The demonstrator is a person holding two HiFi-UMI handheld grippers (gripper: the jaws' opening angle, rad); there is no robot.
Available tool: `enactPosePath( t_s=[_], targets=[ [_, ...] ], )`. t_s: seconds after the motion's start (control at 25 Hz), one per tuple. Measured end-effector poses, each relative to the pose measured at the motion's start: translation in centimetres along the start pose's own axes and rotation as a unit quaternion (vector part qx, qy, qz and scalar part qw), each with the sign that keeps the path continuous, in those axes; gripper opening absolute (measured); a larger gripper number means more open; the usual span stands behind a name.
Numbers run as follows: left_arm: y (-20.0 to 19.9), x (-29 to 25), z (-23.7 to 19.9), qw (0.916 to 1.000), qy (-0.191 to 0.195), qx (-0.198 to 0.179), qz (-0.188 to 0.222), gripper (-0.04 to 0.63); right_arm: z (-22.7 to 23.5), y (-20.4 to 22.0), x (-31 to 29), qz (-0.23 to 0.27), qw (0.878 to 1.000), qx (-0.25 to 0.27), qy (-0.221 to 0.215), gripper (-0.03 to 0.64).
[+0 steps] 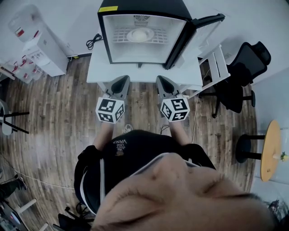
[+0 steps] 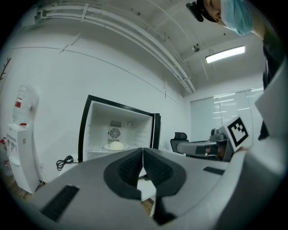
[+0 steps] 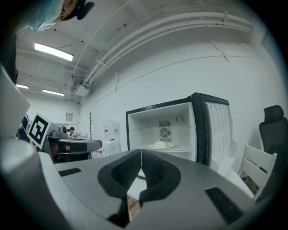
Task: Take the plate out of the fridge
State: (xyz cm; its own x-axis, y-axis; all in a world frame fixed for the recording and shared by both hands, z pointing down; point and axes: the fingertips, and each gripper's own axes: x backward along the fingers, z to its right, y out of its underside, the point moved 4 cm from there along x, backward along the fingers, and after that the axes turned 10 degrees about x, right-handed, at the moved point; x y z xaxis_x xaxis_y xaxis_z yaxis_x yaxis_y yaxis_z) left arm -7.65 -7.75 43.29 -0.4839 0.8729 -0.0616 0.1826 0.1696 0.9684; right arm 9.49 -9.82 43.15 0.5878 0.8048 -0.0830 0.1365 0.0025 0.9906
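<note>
Currently, we hold both claws level and side by side at the centre of the head view, pointing toward the fridge point(image 1: 144, 6) in the upper centre of the frame. The left claw point(image 1: 123, 78) is fully closed: its pads meet and nothing sits between them. The right claw point(image 1: 160, 78) is in the same condition, closed and empty. The fridge stands on a white surface point(image 1: 97, 70) with its door point(image 1: 205, 22) swung open toward the upper right. Inside, we find the plate point(image 1: 130, 36) resting on the wire shelf point(image 1: 118, 37), roughly centred, carrying a pale rounded item point(image 1: 141, 33). Both claws are well apart from the plate and short of the fridge opening. A water dispenser point(image 1: 43, 47) stands at the upper left; a black chair point(image 1: 246, 67) occupies the right of the frame.
</note>
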Motion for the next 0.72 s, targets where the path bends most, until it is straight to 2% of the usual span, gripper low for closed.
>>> enactPosePath(
  t_s=[0.72],
  targets=[
    [-1.3,-4.5,-6.8,0.9987,0.048,-0.003,-0.017,0.017,0.3,-0.1,-7.4,-0.005,0.999,-0.006,0.043,0.012]
  ],
)
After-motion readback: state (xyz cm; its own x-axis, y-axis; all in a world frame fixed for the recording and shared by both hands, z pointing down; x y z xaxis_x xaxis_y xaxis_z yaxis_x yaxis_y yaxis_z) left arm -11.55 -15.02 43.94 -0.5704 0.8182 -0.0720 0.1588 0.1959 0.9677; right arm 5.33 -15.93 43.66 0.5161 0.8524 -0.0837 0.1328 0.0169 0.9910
